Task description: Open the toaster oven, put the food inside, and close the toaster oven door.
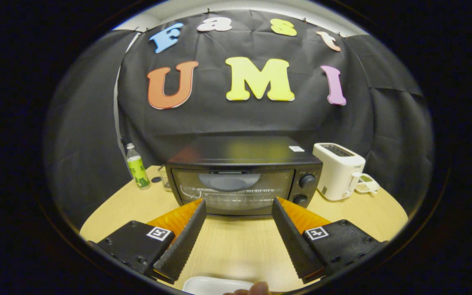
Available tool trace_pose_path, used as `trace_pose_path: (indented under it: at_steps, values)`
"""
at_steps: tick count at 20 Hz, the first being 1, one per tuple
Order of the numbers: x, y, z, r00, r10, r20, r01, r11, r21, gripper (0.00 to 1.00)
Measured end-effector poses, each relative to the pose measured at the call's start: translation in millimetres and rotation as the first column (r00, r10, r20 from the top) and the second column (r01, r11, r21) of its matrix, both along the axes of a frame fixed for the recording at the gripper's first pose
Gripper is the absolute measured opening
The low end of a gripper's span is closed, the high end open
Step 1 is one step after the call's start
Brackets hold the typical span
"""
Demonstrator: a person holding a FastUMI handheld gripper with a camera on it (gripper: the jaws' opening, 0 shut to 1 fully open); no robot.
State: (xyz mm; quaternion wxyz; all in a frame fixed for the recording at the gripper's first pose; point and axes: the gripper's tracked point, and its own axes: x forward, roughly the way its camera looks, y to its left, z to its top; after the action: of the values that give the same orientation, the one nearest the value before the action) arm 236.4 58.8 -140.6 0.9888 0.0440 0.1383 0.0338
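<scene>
A black toaster oven (242, 176) stands on the wooden table (236, 241) just beyond my fingertips, its glass door shut and a wire rack showing behind the glass. Two knobs (306, 181) sit on its right side. My gripper (239, 205) is open, its two fingers spread wide with only bare tabletop between them, and its tips reach the lower edge of the oven door. The rim of a white plate (215, 284) lies close under the gripper, with a fingertip of a person's hand (256, 289) beside it. What the plate holds is hidden.
A white pop-up toaster (338, 170) stands right of the oven, with a small white dish (367, 184) of something greenish beside it. A clear bottle (137, 166) with a green label stands left of the oven, next to a small wire object (164, 177).
</scene>
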Motion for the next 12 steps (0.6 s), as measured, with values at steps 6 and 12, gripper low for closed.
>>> trace_pose_path:
  at_steps: [6,12]
  values:
    - [-75.2,-6.0,97.5,0.989,0.039,0.146,-0.034,0.999,-0.036,1.0]
    - [-180.5,-43.9,124.1,0.981,0.003,0.196,-0.001,1.0,-0.011,1.0]
